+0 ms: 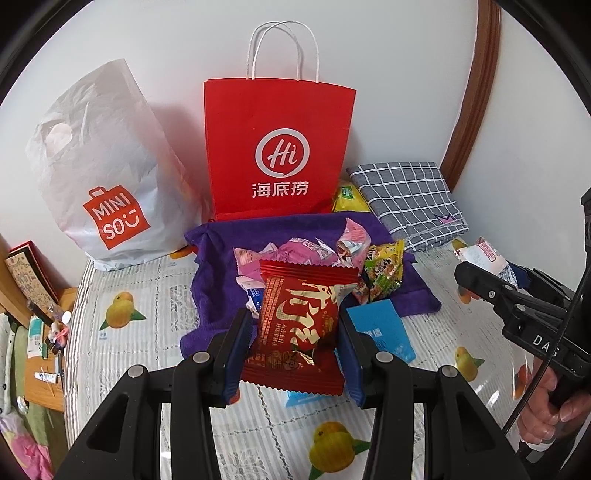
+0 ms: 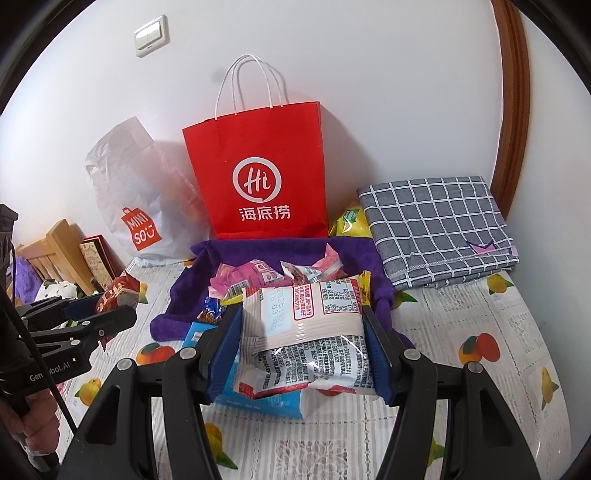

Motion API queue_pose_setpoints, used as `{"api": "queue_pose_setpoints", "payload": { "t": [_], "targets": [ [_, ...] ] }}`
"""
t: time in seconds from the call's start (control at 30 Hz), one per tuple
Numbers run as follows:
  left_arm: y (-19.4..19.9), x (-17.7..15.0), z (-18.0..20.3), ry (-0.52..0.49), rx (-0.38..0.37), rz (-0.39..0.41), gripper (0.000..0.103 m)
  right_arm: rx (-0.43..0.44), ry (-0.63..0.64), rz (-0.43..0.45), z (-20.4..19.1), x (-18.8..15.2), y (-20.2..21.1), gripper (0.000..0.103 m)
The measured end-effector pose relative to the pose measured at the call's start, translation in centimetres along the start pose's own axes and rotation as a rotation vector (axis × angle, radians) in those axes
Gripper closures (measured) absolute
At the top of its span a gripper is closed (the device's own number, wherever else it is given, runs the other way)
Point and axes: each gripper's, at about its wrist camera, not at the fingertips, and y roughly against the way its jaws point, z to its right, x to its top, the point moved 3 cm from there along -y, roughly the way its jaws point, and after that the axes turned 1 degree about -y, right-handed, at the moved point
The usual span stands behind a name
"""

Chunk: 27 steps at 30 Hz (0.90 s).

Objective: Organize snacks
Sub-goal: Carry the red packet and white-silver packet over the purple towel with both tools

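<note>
Snacks fill both grippers. Left gripper [image 1: 295, 325] pinches a red snack packet [image 1: 299, 325]; right gripper [image 2: 301, 343] clamps a white snack packet [image 2: 306, 332].

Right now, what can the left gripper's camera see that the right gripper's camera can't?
Only the left wrist view shows the front of the red snack packet held in the left gripper. Only the right wrist view shows the light switch and the white snack packet close up in the right gripper. Both show the red paper bag, white Miniso bag and purple towel.
</note>
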Motion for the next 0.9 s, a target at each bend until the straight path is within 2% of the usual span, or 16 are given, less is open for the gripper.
{"api": "queue_pose_setpoints", "payload": {
  "t": [0.47,0.9],
  "targets": [
    [-2.8,1.8,-2.1,0.013,0.034,-0.030,0.060,0.000,0.000,0.000,0.3,1.7,-3.0,0.042],
    [-6.4,3.2,-3.7,0.037,0.035,-0.071,0.060,-0.007,-0.014,-0.040,1.6,3.4,-7.0,0.042]
  ]
}}
